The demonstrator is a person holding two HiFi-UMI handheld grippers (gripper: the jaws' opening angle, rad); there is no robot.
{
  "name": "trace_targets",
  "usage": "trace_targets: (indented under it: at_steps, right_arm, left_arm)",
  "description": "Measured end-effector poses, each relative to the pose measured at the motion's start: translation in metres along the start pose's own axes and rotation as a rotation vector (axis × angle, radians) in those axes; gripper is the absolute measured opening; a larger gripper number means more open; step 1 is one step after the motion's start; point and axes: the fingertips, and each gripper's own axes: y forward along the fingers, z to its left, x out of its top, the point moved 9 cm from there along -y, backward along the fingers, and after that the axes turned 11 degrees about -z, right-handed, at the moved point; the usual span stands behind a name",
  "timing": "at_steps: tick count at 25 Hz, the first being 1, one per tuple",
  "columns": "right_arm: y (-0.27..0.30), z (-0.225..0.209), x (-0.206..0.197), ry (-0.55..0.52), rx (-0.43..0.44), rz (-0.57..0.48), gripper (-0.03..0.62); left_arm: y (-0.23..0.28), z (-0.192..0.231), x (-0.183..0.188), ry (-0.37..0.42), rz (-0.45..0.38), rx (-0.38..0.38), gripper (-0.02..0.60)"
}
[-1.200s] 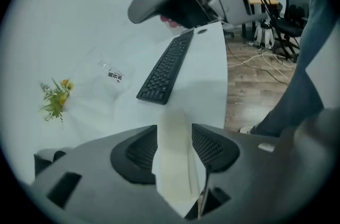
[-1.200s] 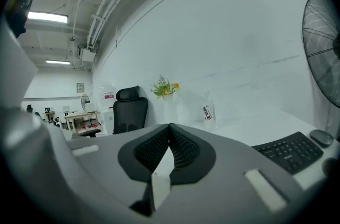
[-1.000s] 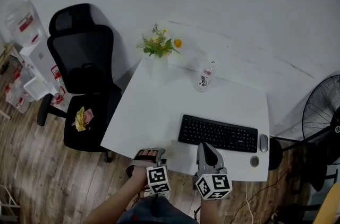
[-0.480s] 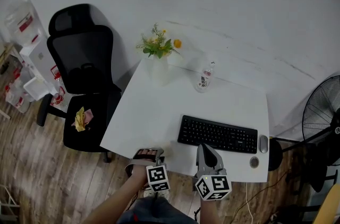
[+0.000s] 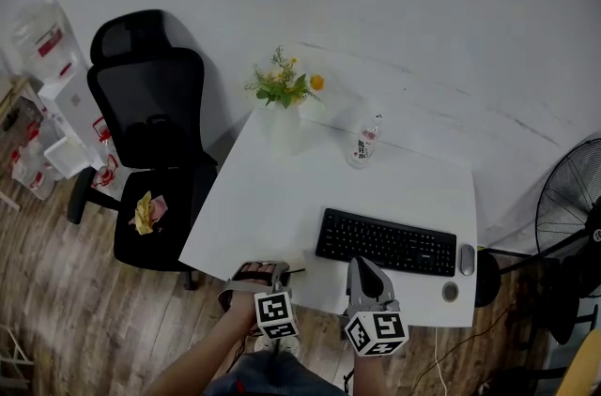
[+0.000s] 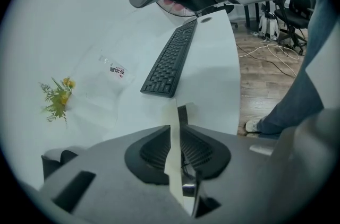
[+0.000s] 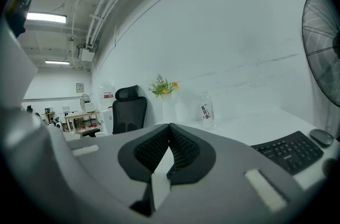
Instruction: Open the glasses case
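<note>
Item: white table (image 5: 272, 197), carrying a keyboard (image 5: 385, 242) along its near edge, a mouse (image 5: 467, 259) toward the near right corner, a vase of flowers (image 5: 282, 117) at the far left corner and a water bottle (image 5: 361, 145) by the far edge. No glasses case lies anywhere on the tabletop. Left gripper (image 6: 174, 127): held at the near edge toward the near left corner, pointing along that edge; jaws drawn nearly together and clamped on a pale flat piece (image 6: 171, 114) seen edge-on, with a dark part (image 6: 183, 111) just beside it past the fingertips. This is probably the glasses case, though its shape is too foreshortened to confirm, and whether its lid is shut or parted cannot be read. Right gripper (image 7: 170, 126): held at the near edge in front of the keyboard, pointing toward the far edge; jaws together with nothing between them. Step in hand, as a judgement: the piece is held by one gripper only, which fits a case steadied before its lid is parted or one held after opening. Either way the thin-edge hold calls for steady pressure, and the right gripper can take nothing while its jaws meet.
</note>
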Motion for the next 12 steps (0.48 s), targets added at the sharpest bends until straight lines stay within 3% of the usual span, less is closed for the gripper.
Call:
trace_targets:
  at_steps: [12]
  right_arm:
    - [0.001,-0.006,-0.003,0.003,-0.007,0.012,0.011]
  left_arm:
    - [0.011,0.055,-0.017,-0.022,0.018,0.077,0.038]
